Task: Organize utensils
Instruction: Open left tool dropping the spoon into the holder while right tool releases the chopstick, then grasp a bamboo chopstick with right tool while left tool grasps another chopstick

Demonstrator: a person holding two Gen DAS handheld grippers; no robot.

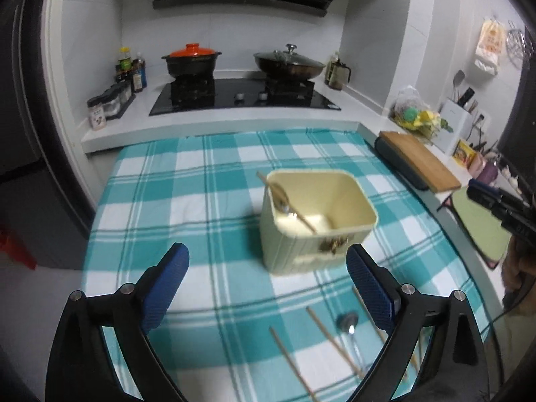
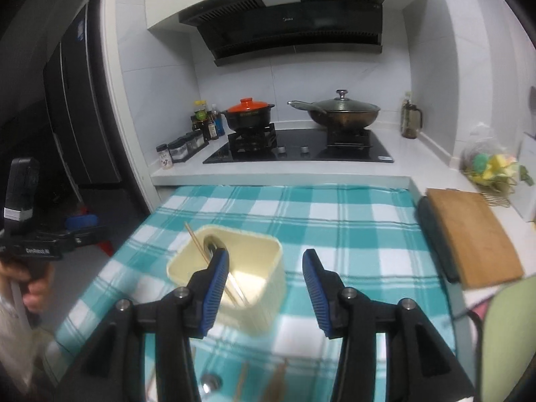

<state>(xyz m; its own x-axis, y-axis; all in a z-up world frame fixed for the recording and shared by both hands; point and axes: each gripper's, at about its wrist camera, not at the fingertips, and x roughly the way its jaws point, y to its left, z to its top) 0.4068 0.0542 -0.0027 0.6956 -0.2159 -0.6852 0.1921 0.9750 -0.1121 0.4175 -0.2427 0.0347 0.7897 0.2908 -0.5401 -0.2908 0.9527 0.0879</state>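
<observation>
A cream utensil holder (image 1: 318, 221) stands on the teal checked cloth (image 1: 201, 184); a chopstick (image 1: 286, 201) and a spoon (image 1: 280, 197) lean inside it. In the left wrist view, a metal spoon (image 1: 348, 326) and several chopsticks (image 1: 331, 341) lie on the cloth near me. My left gripper (image 1: 266, 264) is open and empty, above the cloth in front of the holder. My right gripper (image 2: 266, 268) is open and empty, just above and in front of the holder (image 2: 254, 268). A spoon (image 2: 209, 382) and chopsticks (image 2: 278, 378) lie below it.
A wooden cutting board (image 2: 472, 234) lies right of the cloth. Behind are a stove (image 1: 244, 95) with an orange-lidded pot (image 1: 191, 60) and a wok (image 1: 289, 63), and spice jars (image 1: 110, 100) at left. The other gripper shows at far right (image 1: 502, 207).
</observation>
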